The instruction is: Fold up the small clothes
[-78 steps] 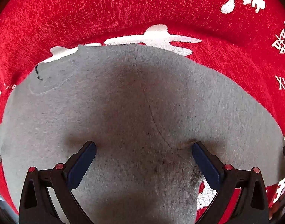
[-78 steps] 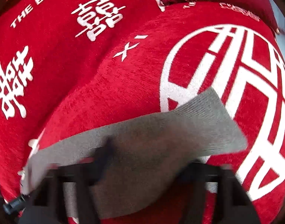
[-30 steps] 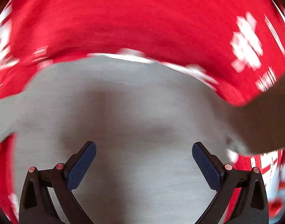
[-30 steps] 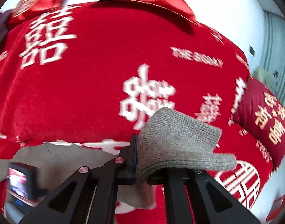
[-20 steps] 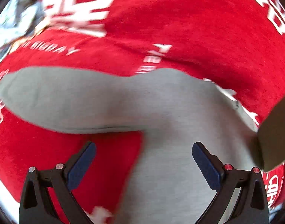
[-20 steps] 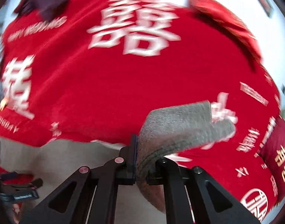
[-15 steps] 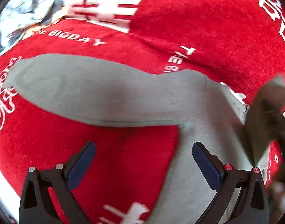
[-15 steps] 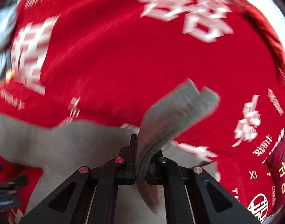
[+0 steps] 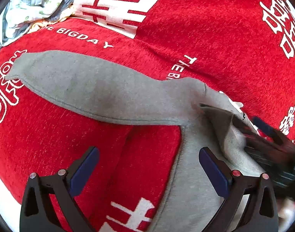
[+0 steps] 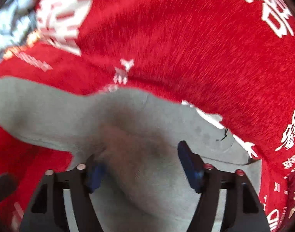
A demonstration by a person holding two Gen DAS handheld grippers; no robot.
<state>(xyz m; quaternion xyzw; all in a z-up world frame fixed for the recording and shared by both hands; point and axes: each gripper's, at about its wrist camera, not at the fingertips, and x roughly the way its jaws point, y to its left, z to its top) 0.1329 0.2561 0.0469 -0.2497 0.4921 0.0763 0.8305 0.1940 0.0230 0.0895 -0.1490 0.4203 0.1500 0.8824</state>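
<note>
Left wrist view: the left gripper point(image 9: 147, 166) hangs spread wide and empty over the red blanket point(image 9: 215, 38), the gray sweater point(image 9: 101, 89) lying flat with one sleeve stretched away to the left and a heap of laundry point(image 9: 31, 9) far off. Right wrist view: the right gripper point(image 10: 141, 164) is released, fingers apart, nothing pinched, hovering right above the sweater's body point(image 10: 147, 135) on the blanket point(image 10: 186, 38).

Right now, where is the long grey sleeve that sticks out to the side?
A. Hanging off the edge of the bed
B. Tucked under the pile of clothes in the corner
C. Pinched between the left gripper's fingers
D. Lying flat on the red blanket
D: the grey sleeve lies spread flat on the red blanket, with the left gripper open and holding nothing.
</note>
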